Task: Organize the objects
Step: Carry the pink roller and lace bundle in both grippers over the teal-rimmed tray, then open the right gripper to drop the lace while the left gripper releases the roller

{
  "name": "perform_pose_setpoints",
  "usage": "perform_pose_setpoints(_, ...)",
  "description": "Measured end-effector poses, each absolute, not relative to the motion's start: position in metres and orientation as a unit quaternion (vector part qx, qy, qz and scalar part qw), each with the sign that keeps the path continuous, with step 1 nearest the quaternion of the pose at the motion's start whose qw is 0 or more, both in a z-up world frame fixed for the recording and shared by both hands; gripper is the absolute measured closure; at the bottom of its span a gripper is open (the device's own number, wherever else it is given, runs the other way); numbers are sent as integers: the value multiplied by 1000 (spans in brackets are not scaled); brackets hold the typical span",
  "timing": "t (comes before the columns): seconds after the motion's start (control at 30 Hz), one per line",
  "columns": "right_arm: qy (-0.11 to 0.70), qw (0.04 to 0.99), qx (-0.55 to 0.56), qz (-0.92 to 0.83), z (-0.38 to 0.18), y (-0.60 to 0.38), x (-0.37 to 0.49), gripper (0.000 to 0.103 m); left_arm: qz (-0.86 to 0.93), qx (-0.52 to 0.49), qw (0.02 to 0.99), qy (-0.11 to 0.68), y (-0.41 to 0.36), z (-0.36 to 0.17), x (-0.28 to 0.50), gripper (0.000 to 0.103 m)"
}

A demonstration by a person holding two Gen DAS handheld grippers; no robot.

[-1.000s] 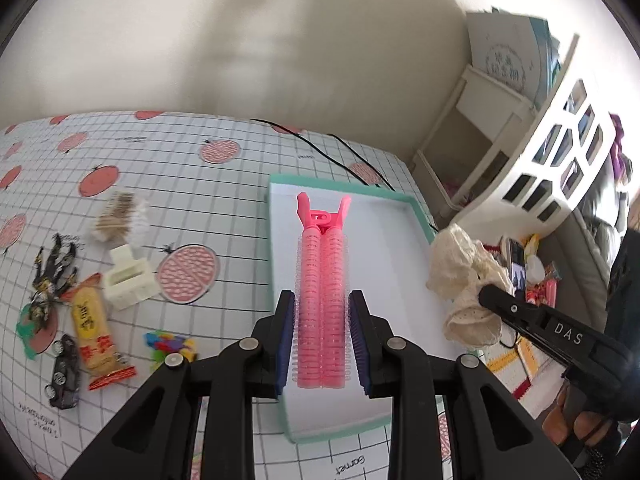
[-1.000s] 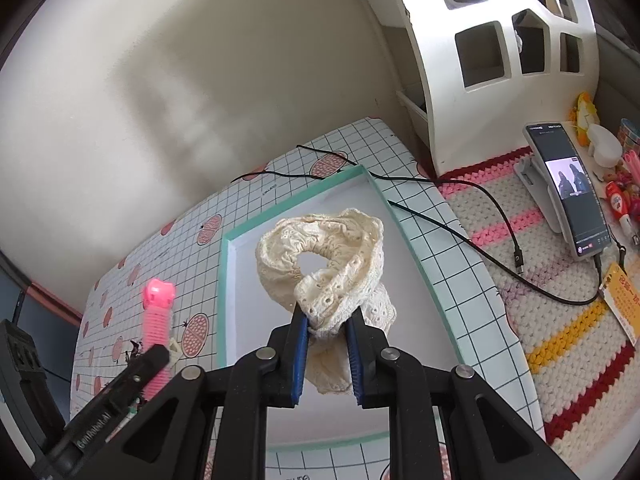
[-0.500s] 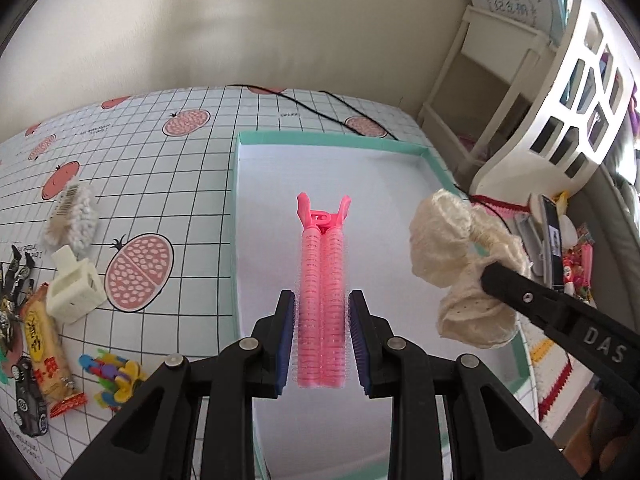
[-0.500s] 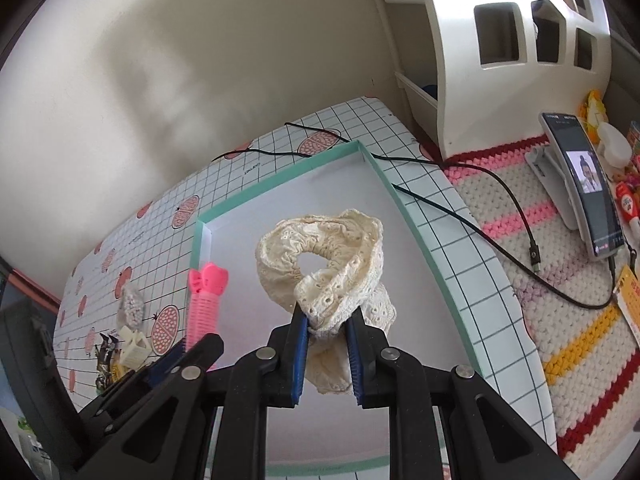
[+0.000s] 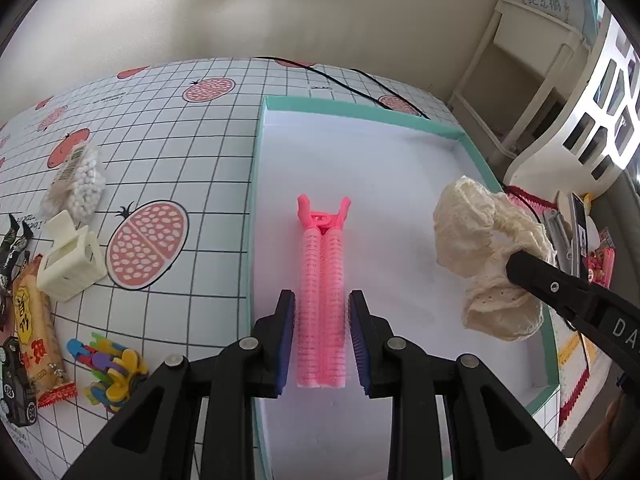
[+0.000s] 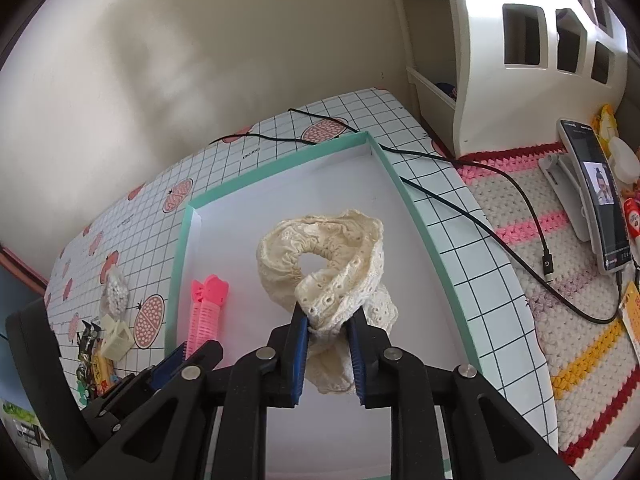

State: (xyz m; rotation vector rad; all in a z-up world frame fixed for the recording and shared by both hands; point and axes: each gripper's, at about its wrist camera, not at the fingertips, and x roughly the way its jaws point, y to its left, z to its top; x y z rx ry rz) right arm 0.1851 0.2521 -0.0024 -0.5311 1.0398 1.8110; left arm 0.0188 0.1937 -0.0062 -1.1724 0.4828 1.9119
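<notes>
The left gripper (image 5: pixel 322 340) has its jaws closed on the lower end of a pink hair-roller clip (image 5: pixel 322 280), which points forward over the white floor of the teal-rimmed tray (image 5: pixel 360 114). The right gripper (image 6: pixel 328 350) has its jaws clamped on a cream lace scrunchie (image 6: pixel 320 256), which hangs above the right half of the same tray.

Step in hand, as judged: placing both hair accessories into the tray. The next move calls for lowering each item to the tray floor, then parting the jaws.

Clearance: the tray floor shows nothing else on it, so room is ample. The scrunchie hangs near the right rim; keep it inboard. A black cable (image 6: pixel 472 164) lies along the far and right rim. On the table left of the tray wait a cream claw clip (image 5: pixel 70 256), a bead packet (image 5: pixel 78 186) and a snack bar (image 5: pixel 34 328).
</notes>
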Motion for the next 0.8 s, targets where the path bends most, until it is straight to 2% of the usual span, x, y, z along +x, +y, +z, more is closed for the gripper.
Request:
perform_pose_setpoints(0.3, 421, 471, -233, 739, -6, 250, 177, 79, 763, -464, 402, 201, 185, -4, 15, 75)
perform_pose_setpoints(0.37, 420, 471, -235, 739, -5, 250, 176, 73, 760, -470, 403, 199, 186, -4, 14, 75)
perform_pose_setpoints(0.43, 417, 473, -235, 740, -4, 250, 175, 62, 754, -478, 403, 204, 188, -4, 14, 75)
perform_pose_setpoints(0.53, 414, 473, -228, 744, 1, 248, 176, 51, 754, -473, 406, 208, 191, 1, 17, 74)
perform_pose_setpoints(0.8, 405, 474, -198, 756, 24, 242, 181, 50, 769, -450, 414, 184, 187, 36, 20, 71)
